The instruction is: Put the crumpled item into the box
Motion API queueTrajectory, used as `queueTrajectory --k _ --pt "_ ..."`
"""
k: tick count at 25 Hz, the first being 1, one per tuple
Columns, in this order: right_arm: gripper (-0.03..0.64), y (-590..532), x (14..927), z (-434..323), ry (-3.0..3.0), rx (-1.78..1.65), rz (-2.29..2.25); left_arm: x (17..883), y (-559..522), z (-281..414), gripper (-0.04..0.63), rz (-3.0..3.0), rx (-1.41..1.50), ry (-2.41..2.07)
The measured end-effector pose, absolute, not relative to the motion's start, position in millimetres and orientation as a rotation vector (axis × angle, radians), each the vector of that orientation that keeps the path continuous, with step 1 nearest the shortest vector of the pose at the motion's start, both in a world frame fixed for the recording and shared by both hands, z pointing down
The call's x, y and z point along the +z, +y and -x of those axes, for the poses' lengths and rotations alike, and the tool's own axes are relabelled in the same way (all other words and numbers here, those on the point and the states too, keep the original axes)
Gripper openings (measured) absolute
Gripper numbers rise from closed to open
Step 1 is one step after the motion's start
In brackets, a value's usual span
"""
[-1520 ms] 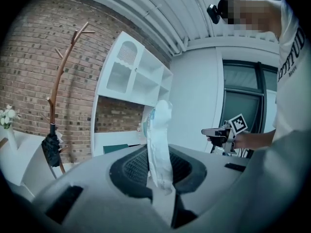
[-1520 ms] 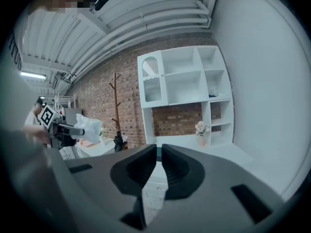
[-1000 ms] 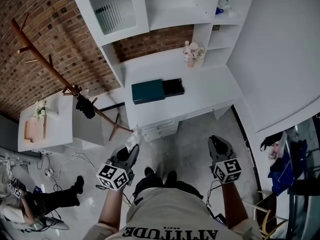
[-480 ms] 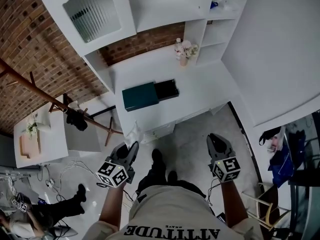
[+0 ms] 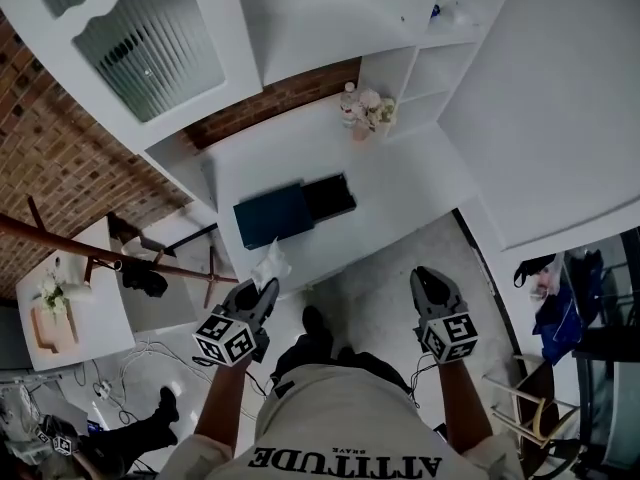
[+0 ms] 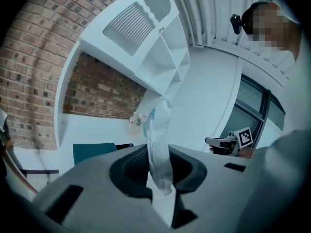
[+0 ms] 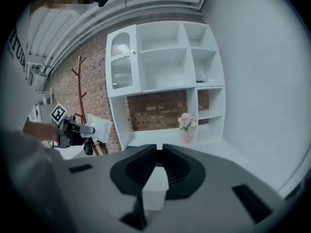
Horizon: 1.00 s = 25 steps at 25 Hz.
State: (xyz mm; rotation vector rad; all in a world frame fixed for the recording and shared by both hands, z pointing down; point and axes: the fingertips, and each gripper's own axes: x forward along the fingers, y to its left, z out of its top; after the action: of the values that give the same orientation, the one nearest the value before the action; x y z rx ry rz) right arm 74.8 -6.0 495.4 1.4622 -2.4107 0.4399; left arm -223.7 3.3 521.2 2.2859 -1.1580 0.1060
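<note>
Head view with both gripper views. The crumpled item (image 5: 270, 265), a pale, translucent wad, is pinched between the jaws of the left gripper (image 5: 262, 293) and stands up from them; in the left gripper view it (image 6: 158, 135) is seen clamped at its lower end. The jaws of the right gripper (image 5: 430, 280) are drawn together with nothing between them (image 7: 156, 154). The box (image 5: 272, 213), dark teal, lies on the white desk (image 5: 410, 183), ahead of the held item and apart from it; a dark tray (image 5: 330, 196) projects from its right end, probably a slid-out drawer, though this is poorly resolved. A vase of flowers (image 5: 362, 113) stands at the back of the desk below the white shelf unit (image 5: 330, 18). A wooden coat rack (image 5: 100, 253) leans to the left of the desk, beside a small side table (image 5: 75, 318).
</note>
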Motion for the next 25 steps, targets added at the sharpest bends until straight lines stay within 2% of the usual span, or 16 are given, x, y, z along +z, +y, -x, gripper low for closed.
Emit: queueTrajectory --k 10,25 --pt "0.038 -62 498 -50 -2.38 0.455 -1.481 533 -64 234 0.078 -2.275 0.127 -1.054" --pt "0.038 -153 526 -80 -2.445 0.462 -1.235 572 -121 166 0.078 -2.057 0.038 -1.093"
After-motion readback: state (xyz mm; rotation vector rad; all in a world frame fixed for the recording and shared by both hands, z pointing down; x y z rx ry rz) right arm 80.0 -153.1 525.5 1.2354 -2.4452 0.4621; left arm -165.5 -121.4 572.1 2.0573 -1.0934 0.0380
